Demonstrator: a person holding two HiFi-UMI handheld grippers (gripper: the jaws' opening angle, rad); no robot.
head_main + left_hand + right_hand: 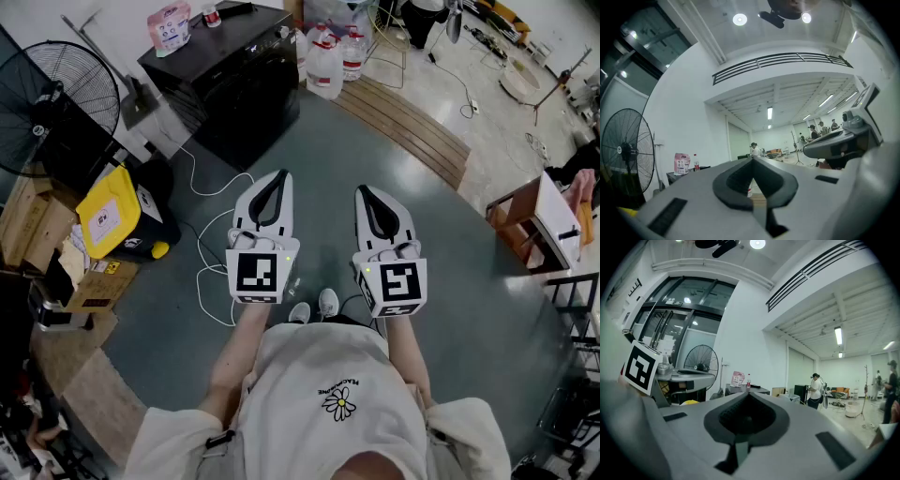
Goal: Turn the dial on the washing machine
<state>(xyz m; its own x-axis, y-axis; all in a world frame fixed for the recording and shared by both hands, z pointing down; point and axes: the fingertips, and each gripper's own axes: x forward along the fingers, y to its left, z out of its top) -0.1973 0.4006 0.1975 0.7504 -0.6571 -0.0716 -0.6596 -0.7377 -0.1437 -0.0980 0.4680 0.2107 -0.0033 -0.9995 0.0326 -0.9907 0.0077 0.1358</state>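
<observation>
The washing machine (225, 80) is a black box by the far wall, with a pink bag (169, 25) and a bottle on its top. Its dial cannot be made out. I hold both grippers side by side at waist height, well short of the machine and pointing toward it. My left gripper (278, 175) is shut with nothing in it, and so is my right gripper (366, 190). The left gripper view shows the closed tips (752, 159) with the machine's top (686, 173) far off at the left. In the right gripper view the machine (745, 390) stands just beyond the closed tips (749, 394).
A standing fan (56, 103) and a yellow case (112, 211) stand left of the machine, with cardboard boxes (37, 225) beside them. A white cable (211, 248) trails across the grey floor. Water jugs (326, 66) and wooden planks (403, 127) lie right of the machine. A small table (544, 216) is at the right.
</observation>
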